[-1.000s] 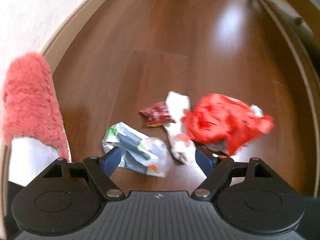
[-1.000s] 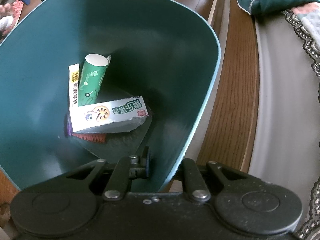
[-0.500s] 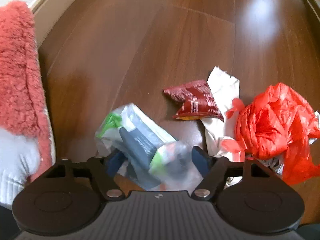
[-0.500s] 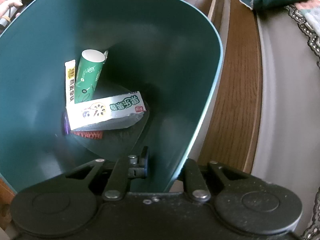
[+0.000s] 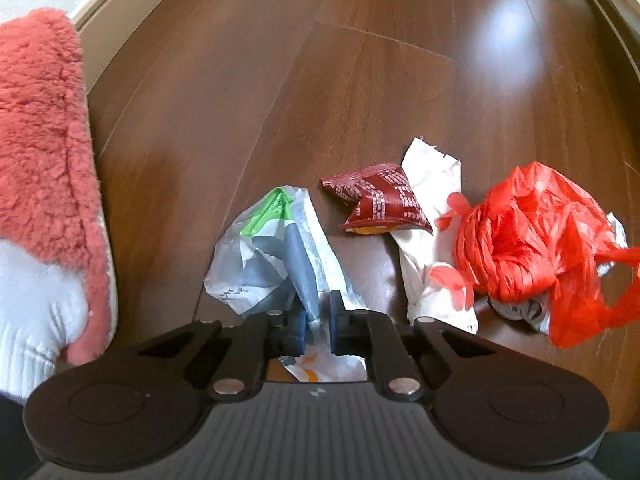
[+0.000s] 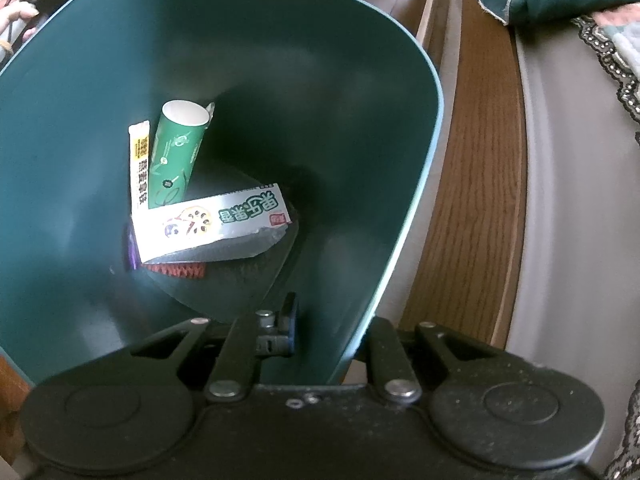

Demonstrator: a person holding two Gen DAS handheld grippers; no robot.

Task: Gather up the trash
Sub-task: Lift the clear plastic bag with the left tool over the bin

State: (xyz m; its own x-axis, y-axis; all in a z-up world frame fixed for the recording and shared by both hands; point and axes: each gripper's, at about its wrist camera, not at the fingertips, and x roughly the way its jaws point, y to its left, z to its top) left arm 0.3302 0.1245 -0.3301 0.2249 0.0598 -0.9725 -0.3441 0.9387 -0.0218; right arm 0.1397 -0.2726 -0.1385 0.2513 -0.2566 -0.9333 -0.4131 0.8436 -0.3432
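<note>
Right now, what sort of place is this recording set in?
Probably a home bedroom: dark wood floor, a fluffy pink slipper on a socked foot, and what looks like a bed edge with lace-trimmed bedding beside the green bin.

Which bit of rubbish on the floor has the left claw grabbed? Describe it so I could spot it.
On the dark wooden floor, beside the fluffy pink slipper, a row of litter lies. The left claw pinches the leftmost piece: a crinkled clear plastic wrapper with green and grey-blue print, unlike its red and white neighbours.
</note>
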